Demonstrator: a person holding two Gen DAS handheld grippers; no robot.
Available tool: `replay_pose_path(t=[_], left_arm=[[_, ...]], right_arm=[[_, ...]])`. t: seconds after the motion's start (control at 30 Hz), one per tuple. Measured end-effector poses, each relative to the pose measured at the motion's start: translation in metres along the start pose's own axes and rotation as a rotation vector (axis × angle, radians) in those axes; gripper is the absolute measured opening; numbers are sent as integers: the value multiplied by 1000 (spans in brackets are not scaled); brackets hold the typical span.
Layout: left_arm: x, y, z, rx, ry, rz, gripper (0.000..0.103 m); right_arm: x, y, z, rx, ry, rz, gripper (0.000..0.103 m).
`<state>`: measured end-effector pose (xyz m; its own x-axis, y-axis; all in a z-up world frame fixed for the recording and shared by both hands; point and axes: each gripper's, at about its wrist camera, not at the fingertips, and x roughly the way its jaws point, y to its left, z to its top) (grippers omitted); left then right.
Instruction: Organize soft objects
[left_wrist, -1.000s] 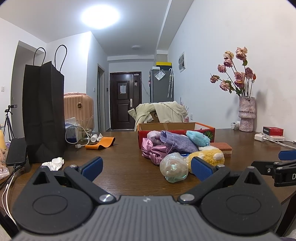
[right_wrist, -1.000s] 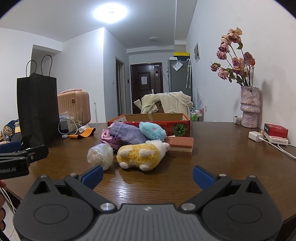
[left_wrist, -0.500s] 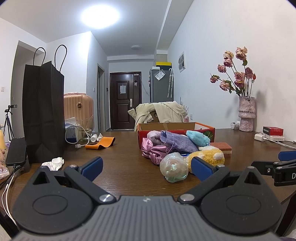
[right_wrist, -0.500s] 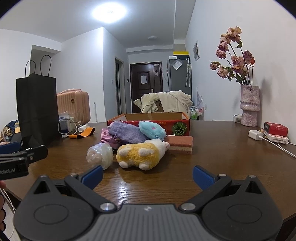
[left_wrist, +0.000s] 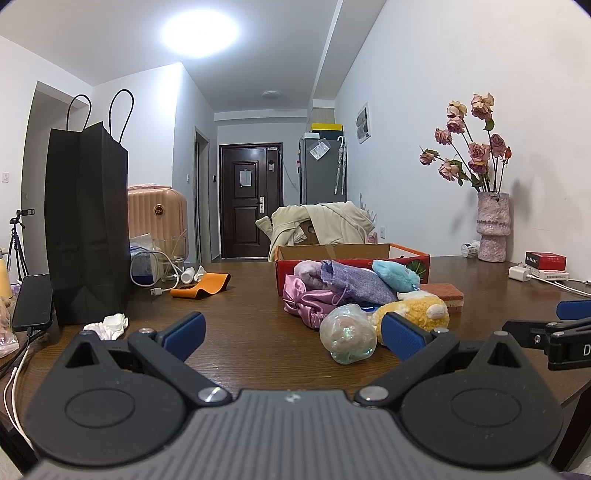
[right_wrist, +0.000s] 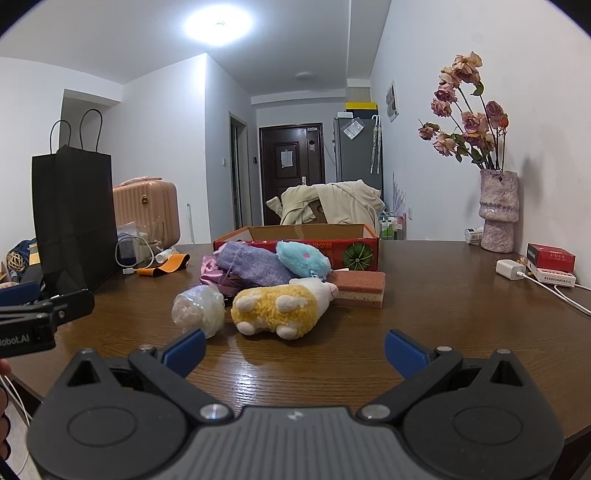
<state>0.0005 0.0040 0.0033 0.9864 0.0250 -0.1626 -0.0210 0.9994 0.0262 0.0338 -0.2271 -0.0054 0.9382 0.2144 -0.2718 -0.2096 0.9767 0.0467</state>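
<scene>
A pile of soft things lies on the wooden table in front of a red cardboard box (left_wrist: 351, 254) (right_wrist: 295, 240): a yellow plush (right_wrist: 280, 306) (left_wrist: 421, 310), a pearly wrapped ball (right_wrist: 199, 310) (left_wrist: 347, 332), a blue plush (right_wrist: 303, 258) (left_wrist: 395, 275), a purple pouch (right_wrist: 255, 267) (left_wrist: 354, 282), pink satin cloth (left_wrist: 306, 299) and a red-brown sponge (right_wrist: 362, 286) (left_wrist: 443, 293). My left gripper (left_wrist: 291, 332) is open and empty, short of the ball. My right gripper (right_wrist: 293, 350) is open and empty, just short of the yellow plush.
A black paper bag (left_wrist: 86, 221) stands at the left with a phone (left_wrist: 33, 302), crumpled tissue (left_wrist: 107, 325), cables and an orange band (left_wrist: 201, 286). A vase of dried roses (right_wrist: 496, 210), a charger (right_wrist: 509, 267) and a red box (right_wrist: 550, 256) are at the right.
The right wrist view has shifted slightly: the pile sits a little lower and closer. The left gripper has not visibly moved. Both stay open.
</scene>
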Motion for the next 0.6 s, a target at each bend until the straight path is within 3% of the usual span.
replay_pose_path(t=[0.6], left_arm=[[4, 1, -2, 5, 15, -1, 103]], right_arm=[[6, -3, -2, 7, 16, -4, 103]])
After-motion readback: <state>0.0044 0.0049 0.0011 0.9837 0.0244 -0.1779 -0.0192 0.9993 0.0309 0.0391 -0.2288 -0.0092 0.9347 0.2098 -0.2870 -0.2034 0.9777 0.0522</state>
